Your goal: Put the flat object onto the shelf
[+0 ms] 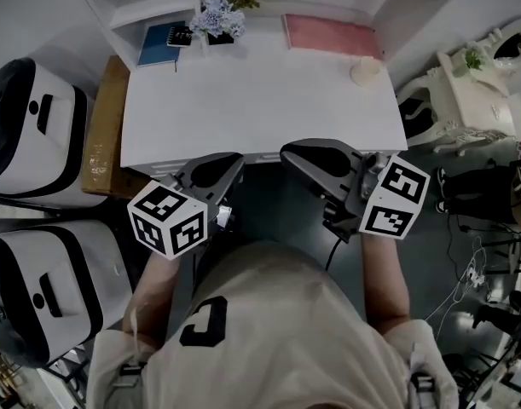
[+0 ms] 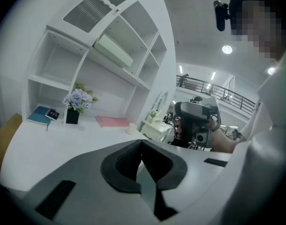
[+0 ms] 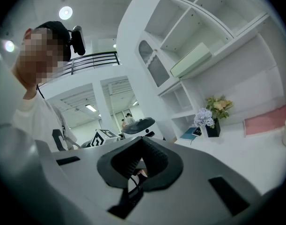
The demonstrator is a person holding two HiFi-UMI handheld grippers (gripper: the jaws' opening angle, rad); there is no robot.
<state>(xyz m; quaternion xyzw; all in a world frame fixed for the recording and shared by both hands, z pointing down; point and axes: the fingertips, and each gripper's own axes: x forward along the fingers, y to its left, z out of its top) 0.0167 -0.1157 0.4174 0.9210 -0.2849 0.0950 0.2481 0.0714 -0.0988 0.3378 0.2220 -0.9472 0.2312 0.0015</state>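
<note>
Pink flat object (image 1: 331,35) lies on the desk (image 1: 260,100), right of the flower vase (image 1: 219,24), long axis along the rear edge. It sits well beyond both grippers. Right gripper (image 1: 287,152) is nearer, jaws closed and empty; left gripper (image 1: 239,157) is the same.

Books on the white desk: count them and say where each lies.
2. The blue book lies at the back left, beside the flowers; the pink book lies at the back right. None seems hidden.
</note>
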